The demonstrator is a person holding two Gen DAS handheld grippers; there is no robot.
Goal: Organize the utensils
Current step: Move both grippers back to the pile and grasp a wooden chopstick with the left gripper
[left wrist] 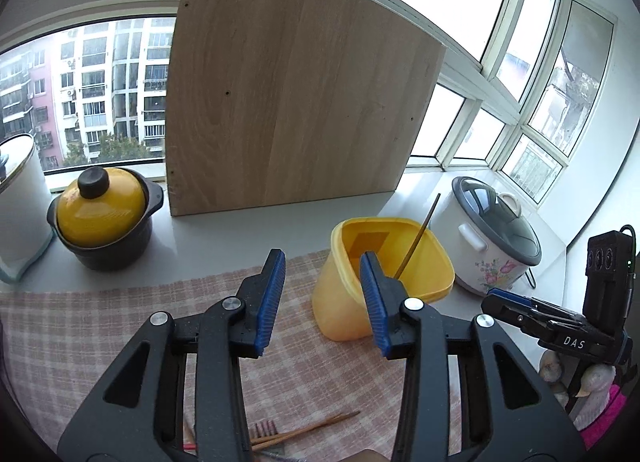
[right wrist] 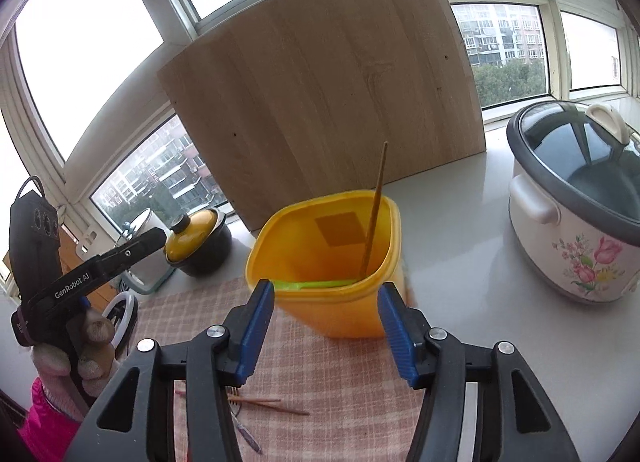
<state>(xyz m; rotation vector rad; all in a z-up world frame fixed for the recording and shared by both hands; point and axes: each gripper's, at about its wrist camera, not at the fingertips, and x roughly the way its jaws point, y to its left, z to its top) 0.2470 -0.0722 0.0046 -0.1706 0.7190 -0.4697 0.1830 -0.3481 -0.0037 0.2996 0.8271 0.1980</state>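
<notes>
A yellow plastic container (left wrist: 380, 262) stands on a pink checked cloth (left wrist: 100, 326). One wooden chopstick (left wrist: 418, 236) leans inside it. In the right wrist view the container (right wrist: 328, 262) also holds a green utensil (right wrist: 316, 284) beside the chopstick (right wrist: 374, 210). My left gripper (left wrist: 322, 266) is open and empty, above the cloth, just left of the container. My right gripper (right wrist: 326, 302) is open and empty, right in front of the container. More chopsticks (left wrist: 308, 430) lie on the cloth under the left gripper; they also show in the right wrist view (right wrist: 264, 404), with a pen (right wrist: 246, 434).
A wooden board (left wrist: 296, 102) leans against the window behind the container. A yellow-lidded black pot (left wrist: 102, 218) and a white canister (left wrist: 18, 206) stand at the left. A flowered rice cooker (right wrist: 576, 206) stands at the right on the white counter (right wrist: 452, 246).
</notes>
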